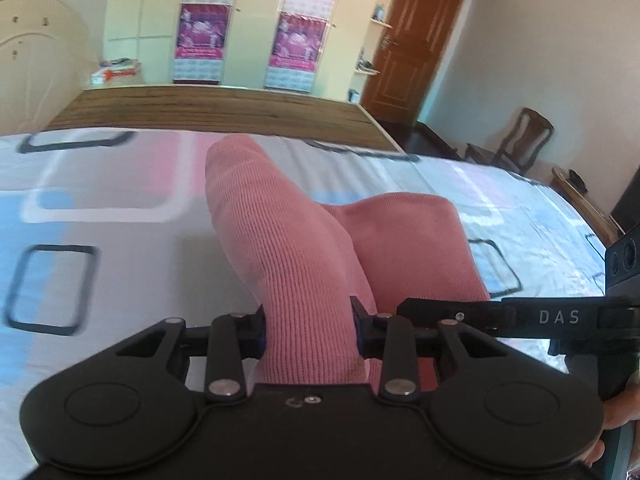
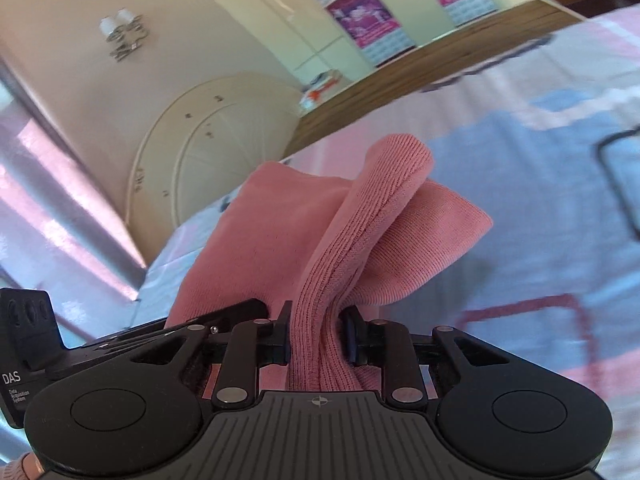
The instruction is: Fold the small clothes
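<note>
A pink knitted sock is held up over the bed. My left gripper is shut on one end of it; the fabric sticks forward and upward between the fingers. My right gripper is shut on the ribbed end of the pink sock, with the rest of the pink fabric bunched behind it. The right gripper's black body shows at the right edge of the left wrist view, close beside the left one.
The bed sheet with blue, pink and grey squares spreads below. A wooden footboard lies ahead, wardrobes with purple posters behind it. A brown door and a wooden chair stand at the right. A curved cream headboard is on the left.
</note>
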Demonstrator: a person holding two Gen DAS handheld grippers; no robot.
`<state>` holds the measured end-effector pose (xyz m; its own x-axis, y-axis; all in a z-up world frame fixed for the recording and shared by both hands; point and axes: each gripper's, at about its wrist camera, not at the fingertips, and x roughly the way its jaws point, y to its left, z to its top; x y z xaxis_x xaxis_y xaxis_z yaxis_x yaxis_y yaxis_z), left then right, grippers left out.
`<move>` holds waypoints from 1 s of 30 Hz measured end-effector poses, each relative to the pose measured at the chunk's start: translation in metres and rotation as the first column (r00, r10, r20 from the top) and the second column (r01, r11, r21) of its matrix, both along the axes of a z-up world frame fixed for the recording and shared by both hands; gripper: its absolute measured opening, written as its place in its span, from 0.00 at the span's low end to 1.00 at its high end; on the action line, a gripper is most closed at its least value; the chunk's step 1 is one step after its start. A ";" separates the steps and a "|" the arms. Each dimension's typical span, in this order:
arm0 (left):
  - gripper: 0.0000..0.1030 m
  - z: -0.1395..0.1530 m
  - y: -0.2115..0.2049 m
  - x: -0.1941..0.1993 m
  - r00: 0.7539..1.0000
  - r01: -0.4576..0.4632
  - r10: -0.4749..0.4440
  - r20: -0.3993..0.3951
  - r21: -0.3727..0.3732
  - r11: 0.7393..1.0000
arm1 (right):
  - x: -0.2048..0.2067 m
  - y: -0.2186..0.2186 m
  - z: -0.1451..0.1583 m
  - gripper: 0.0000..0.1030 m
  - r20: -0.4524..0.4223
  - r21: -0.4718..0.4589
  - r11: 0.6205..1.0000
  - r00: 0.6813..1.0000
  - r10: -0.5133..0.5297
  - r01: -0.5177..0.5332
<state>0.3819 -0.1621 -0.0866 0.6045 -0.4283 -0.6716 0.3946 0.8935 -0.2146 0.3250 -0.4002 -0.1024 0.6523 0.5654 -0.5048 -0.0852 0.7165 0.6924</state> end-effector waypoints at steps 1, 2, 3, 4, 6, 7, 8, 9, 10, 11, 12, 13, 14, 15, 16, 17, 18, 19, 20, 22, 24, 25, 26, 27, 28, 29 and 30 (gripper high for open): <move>0.33 0.002 0.014 0.001 1.000 -0.011 0.011 0.004 -0.001 1.000 | 0.003 0.013 0.003 0.23 0.004 0.005 1.000 1.000 0.010 -0.010; 0.33 0.004 0.031 0.003 1.000 -0.022 0.022 0.008 -0.002 1.000 | 0.008 0.028 0.006 0.23 0.008 0.007 1.000 1.000 0.022 -0.022; 0.33 0.005 0.045 0.004 0.999 -0.030 0.030 0.014 -0.004 1.000 | 0.014 0.041 0.008 0.23 0.012 0.006 0.999 0.999 0.033 -0.033; 0.33 0.006 0.062 0.005 0.999 -0.039 0.039 0.021 -0.006 0.999 | 0.019 0.057 0.010 0.23 0.017 0.003 0.999 0.999 0.043 -0.043; 0.33 0.006 0.098 0.010 0.998 -0.054 0.055 0.029 -0.016 0.998 | 0.031 0.092 0.014 0.23 0.028 0.001 0.998 0.998 0.057 -0.057; 0.33 0.006 0.115 0.013 0.998 -0.058 0.058 0.028 -0.022 0.998 | 0.036 0.110 0.016 0.23 0.031 0.000 0.998 0.998 0.058 -0.058; 0.33 0.006 0.137 0.018 0.998 -0.062 0.063 0.025 -0.031 0.998 | 0.040 0.126 0.016 0.23 0.031 0.001 0.999 0.998 0.055 -0.055; 0.33 0.005 0.155 0.021 0.997 -0.067 0.068 0.022 -0.038 0.997 | 0.045 0.143 0.017 0.23 0.030 0.002 0.999 0.998 0.051 -0.051; 0.33 0.006 0.173 0.025 0.997 -0.070 0.071 0.024 -0.040 0.997 | 0.052 0.161 0.018 0.23 0.030 0.004 0.999 0.998 0.051 -0.051; 0.33 0.005 0.194 0.031 0.997 -0.074 0.075 0.028 -0.036 0.997 | 0.059 0.181 0.017 0.23 0.034 -0.002 0.998 0.998 0.058 -0.058; 0.33 0.006 0.208 0.035 0.996 -0.078 0.079 0.029 -0.036 0.996 | 0.067 0.201 0.017 0.23 0.038 -0.007 0.998 0.997 0.069 -0.069; 0.33 0.005 0.225 0.040 0.996 -0.083 0.085 0.027 -0.041 0.996 | 0.074 0.215 0.015 0.23 0.039 -0.009 0.997 0.996 0.075 -0.075; 0.33 0.003 0.243 0.047 0.995 -0.095 0.096 0.022 -0.045 0.995 | 0.083 0.233 0.013 0.23 0.038 -0.007 0.997 0.996 0.077 -0.077; 0.33 0.001 0.254 0.053 0.994 -0.103 0.104 0.018 -0.043 0.994 | 0.090 0.249 0.010 0.23 0.035 0.000 0.997 0.997 0.076 -0.076; 0.33 -0.001 0.266 0.059 0.993 -0.112 0.113 0.016 -0.042 0.993 | 0.098 0.262 0.007 0.23 0.032 0.002 0.997 0.997 0.077 -0.077; 0.33 -0.004 0.278 0.065 0.993 -0.120 0.121 0.016 -0.040 0.992 | 0.106 0.278 0.004 0.23 0.030 -0.006 0.997 0.996 0.083 -0.083; 0.33 -0.007 0.286 0.070 0.992 -0.126 0.126 0.016 -0.034 0.991 | 0.112 0.288 0.000 0.23 0.026 -0.013 0.996 0.996 0.089 -0.088; 0.33 -0.013 0.296 0.076 0.991 -0.131 0.131 0.012 -0.026 0.991 | 0.121 0.300 -0.006 0.23 0.014 -0.020 0.996 0.996 0.092 -0.091; 0.33 -0.018 0.304 0.081 0.991 -0.134 0.135 0.004 -0.021 0.991 | 0.126 0.308 -0.010 0.23 0.002 -0.027 0.995 0.995 0.095 -0.095; 0.34 -0.033 0.323 0.090 0.989 -0.148 0.148 -0.026 -0.007 0.989 | 0.135 0.318 -0.022 0.23 -0.023 -0.071 0.994 0.997 0.080 -0.082; 0.39 -0.048 0.340 0.096 0.986 -0.157 0.157 -0.052 0.005 0.988 | 0.141 0.320 -0.031 0.23 -0.043 -0.116 0.992 0.998 0.047 -0.052; 0.49 -0.056 0.349 0.097 0.985 -0.159 0.160 -0.068 0.011 0.987 | 0.142 0.318 -0.034 0.23 -0.054 -0.158 0.987 0.998 0.025 -0.033; 0.70 -0.060 0.355 0.098 0.984 -0.161 0.162 -0.069 0.015 0.987 | 0.143 0.318 -0.036 0.23 -0.064 -0.223 0.974 0.998 0.009 -0.024; 0.79 -0.062 0.360 0.097 0.984 -0.170 0.172 -0.055 0.035 0.985 | 0.142 0.317 -0.038 0.23 -0.069 -0.264 0.964 0.998 0.010 -0.028; 0.87 -0.062 0.364 0.096 0.982 -0.183 0.185 -0.033 0.060 0.981 | 0.142 0.319 -0.039 0.23 -0.075 -0.294 0.955 0.997 0.012 -0.034; 0.87 -0.063 0.369 0.095 0.983 -0.178 0.180 -0.030 0.058 0.982 | 0.141 0.319 -0.041 0.23 -0.073 -0.332 0.943 0.997 0.012 -0.036; 0.87 -0.062 0.373 0.096 0.983 -0.175 0.177 -0.046 0.049 0.983 | 0.138 0.317 -0.043 0.23 -0.063 -0.363 0.931 0.998 0.013 -0.035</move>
